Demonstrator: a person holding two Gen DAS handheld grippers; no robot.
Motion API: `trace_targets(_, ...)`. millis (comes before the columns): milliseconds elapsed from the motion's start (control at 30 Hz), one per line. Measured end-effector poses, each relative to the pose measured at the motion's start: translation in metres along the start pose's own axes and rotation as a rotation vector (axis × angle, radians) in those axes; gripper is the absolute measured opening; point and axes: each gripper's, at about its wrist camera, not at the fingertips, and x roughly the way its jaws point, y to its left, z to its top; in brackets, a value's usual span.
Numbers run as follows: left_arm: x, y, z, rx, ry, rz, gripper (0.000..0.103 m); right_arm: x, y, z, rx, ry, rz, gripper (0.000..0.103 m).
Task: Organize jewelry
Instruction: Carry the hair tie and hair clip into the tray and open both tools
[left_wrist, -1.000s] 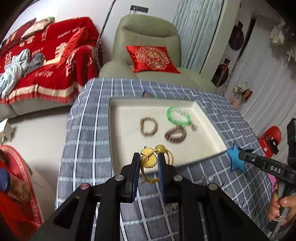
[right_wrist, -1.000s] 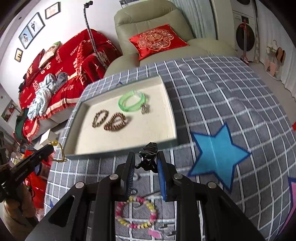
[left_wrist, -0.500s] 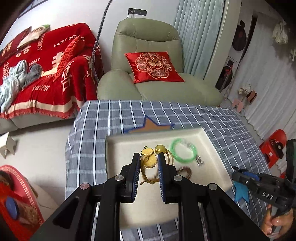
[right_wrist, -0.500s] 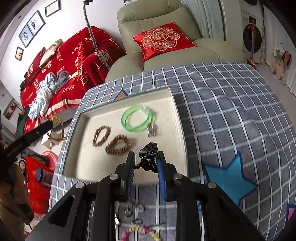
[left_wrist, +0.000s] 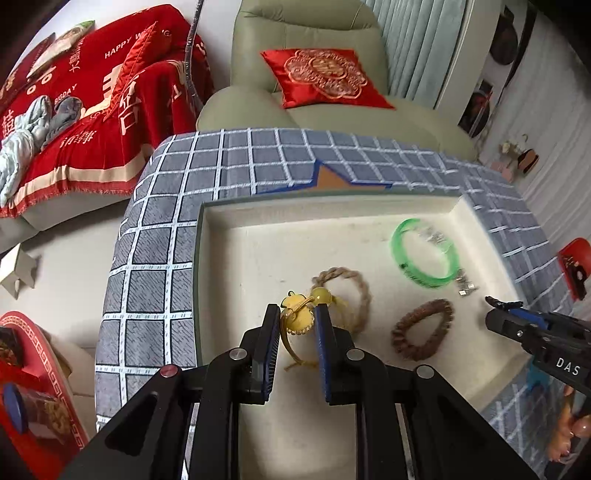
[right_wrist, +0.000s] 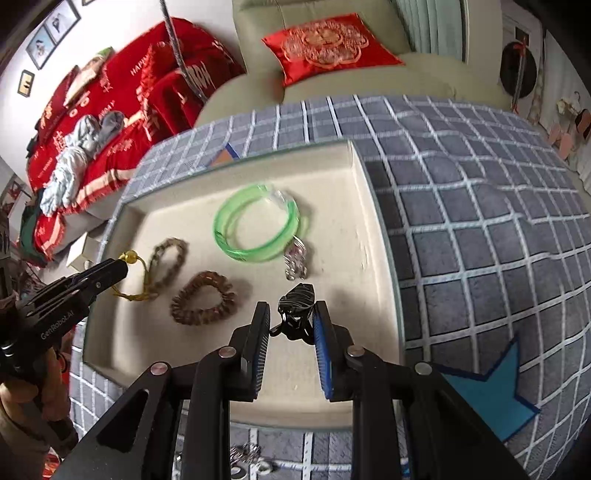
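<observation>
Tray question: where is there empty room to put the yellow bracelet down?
The tray is bare along its left wall and far edge, left of the tan braided bracelet. It is crowded toward the right, around the green bangle and brown beaded bracelet.

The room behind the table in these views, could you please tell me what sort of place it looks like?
Most likely a home living room: a green armchair with a red embroidered cushion, a sofa under a red throw, and framed pictures on the wall. A tray for jewelry sits on the checked tablecloth.
</observation>
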Motion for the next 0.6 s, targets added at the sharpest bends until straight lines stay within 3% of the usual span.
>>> trace_targets(167, 0.018, -0.003, 0.000, 0.015, 0.012, 0.047, 0.035, 0.015, 0.003, 0.008, -0.029, -0.011, -0.050, 0.026)
trace_targets(367, 0.022, -0.014, -0.006, 0.100, -0.019, 0.125, 0.035, 0.019, 0.011, 0.011, -0.056, -0.031, -0.078, 0.027)
trace_targets(433, 0.022, -0.014, -0.005, 0.105, -0.021, 0.129, 0.035, 0.019, 0.013, 0.009, -0.071, -0.033, -0.078, 0.033)
trace_targets(500, 0.021, -0.015, -0.005, 0.100, -0.021, 0.127, 0.035, 0.018, 0.015, 0.008, -0.073, -0.029, -0.069, 0.054)
trace_targets(600, 0.020, -0.016, -0.006, 0.098, -0.024, 0.137, 0.035, 0.015, 0.016, 0.007, -0.067, -0.033, -0.059, 0.059)
